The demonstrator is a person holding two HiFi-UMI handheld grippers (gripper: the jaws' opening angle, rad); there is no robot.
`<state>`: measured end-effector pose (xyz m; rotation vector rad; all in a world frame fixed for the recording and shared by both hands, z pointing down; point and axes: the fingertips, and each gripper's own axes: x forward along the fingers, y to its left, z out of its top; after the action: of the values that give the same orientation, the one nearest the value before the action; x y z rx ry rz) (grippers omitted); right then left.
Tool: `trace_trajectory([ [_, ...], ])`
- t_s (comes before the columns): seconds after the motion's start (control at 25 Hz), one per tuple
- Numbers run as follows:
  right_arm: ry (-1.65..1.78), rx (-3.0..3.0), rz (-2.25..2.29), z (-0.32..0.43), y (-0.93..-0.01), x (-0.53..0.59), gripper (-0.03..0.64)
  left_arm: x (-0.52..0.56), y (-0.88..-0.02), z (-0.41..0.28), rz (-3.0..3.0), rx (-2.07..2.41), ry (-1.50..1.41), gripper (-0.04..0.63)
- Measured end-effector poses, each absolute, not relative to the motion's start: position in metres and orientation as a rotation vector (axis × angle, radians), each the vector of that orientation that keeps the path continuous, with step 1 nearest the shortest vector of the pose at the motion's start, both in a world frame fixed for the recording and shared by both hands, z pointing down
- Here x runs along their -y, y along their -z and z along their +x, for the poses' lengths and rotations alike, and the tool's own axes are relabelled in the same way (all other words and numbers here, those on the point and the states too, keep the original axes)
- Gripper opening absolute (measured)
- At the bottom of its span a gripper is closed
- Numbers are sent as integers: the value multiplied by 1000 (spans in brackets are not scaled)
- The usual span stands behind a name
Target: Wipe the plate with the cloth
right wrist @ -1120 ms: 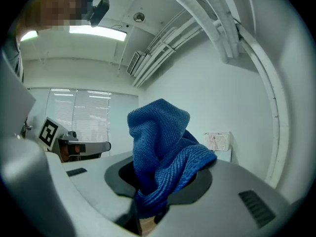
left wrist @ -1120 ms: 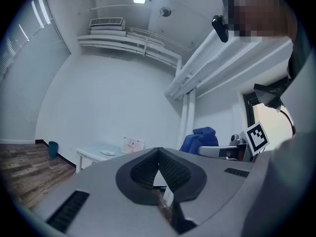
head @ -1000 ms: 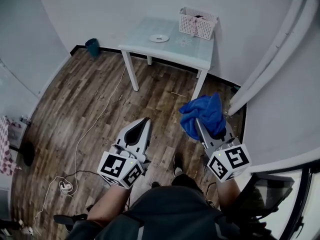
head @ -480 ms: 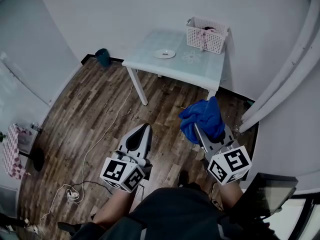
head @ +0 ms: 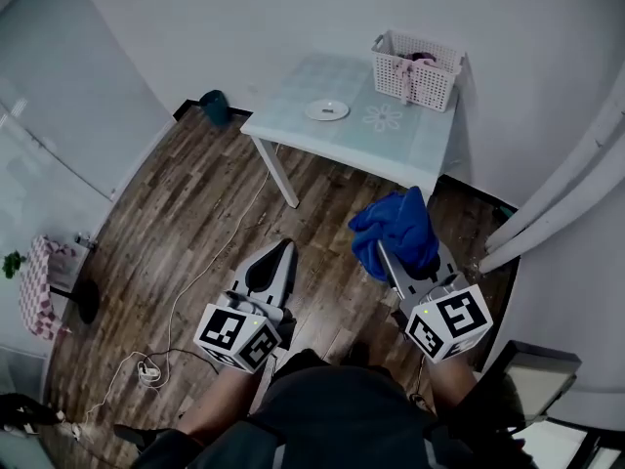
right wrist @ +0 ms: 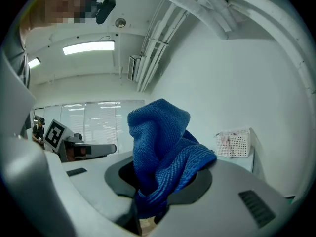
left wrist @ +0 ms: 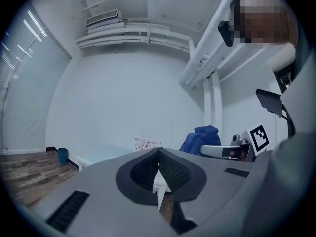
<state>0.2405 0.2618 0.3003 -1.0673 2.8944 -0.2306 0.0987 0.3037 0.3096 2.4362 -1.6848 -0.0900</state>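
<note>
A small white plate (head: 326, 110) lies on a pale table (head: 415, 145) against the far wall, well ahead of both grippers. My right gripper (head: 393, 247) is shut on a bunched blue cloth (head: 398, 228), which fills the middle of the right gripper view as the blue cloth (right wrist: 160, 154) held between the jaws. My left gripper (head: 283, 252) is held over the wooden floor with its jaws pressed together and nothing in them, the left gripper (left wrist: 158, 154) pointing toward the table. Both grippers are held low in front of the person's body.
A white slatted basket (head: 418, 66) with something pink inside stands at the table's back right corner. A dark teal bin (head: 214, 107) sits on the floor by the wall. A white cable (head: 190, 281) trails across the wooden floor. A curtain (head: 557, 213) hangs at right.
The view has moved toward the table, which now sits lower and nearer in the head view. Both grippers keep the same pose, the cloth still held.
</note>
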Motion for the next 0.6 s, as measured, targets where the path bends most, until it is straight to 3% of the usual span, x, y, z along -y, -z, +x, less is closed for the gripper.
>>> trace_trajectory([
  [0.6,242,-2863,-1199,213,-319,-163,118,-200,-318,62,2487,1630,124,9],
])
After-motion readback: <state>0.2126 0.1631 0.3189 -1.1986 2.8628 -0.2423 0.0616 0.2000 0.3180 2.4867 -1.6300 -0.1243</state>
